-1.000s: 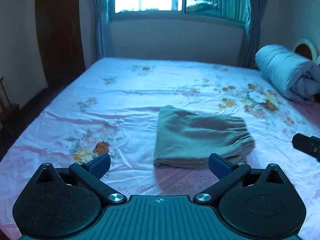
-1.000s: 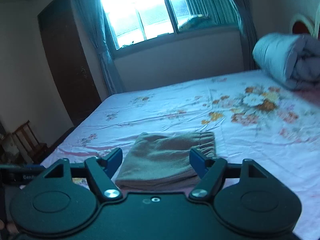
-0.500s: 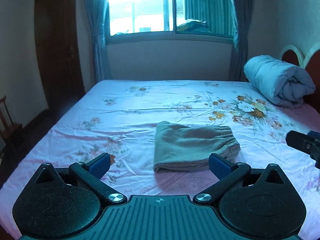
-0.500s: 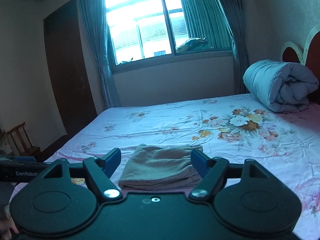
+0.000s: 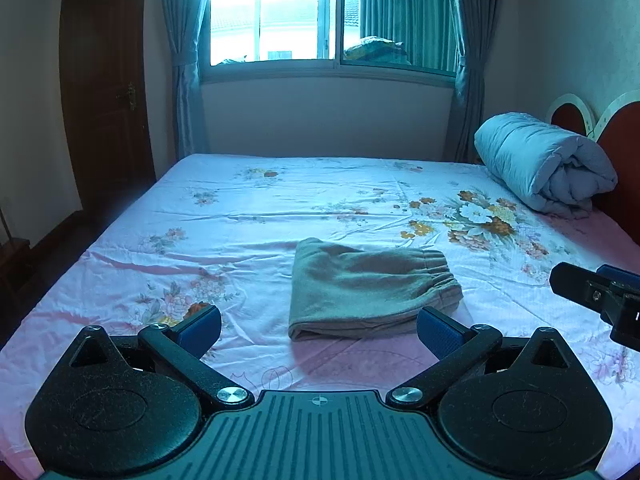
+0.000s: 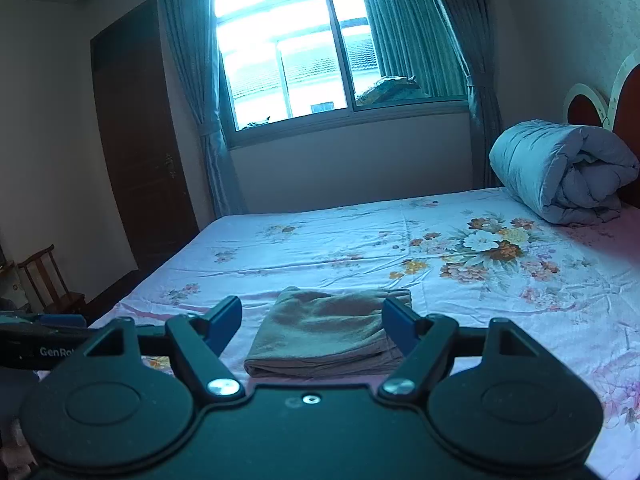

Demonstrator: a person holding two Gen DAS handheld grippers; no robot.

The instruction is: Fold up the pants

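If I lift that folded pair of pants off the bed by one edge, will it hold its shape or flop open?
The folded pants look like soft knit cloth in loose layers, so they would probably sag and unfold if lifted by one edge. The gathered waistband looks thicker, so that side may hang heavier. Pushed, they would likely bunch up on the wrinkled bedsheet rather than slide.

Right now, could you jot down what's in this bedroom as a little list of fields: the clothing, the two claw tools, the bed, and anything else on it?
clothing: olive-green fabric pants, folded into a flat rectangle, elastic waistband to the right
lying on: pink floral bedsheet
left gripper: open, empty, apart from the pants
right gripper: open, empty, apart from the pants
also on bed: rolled pale blue quilt by the headboard
fold state: looks finished
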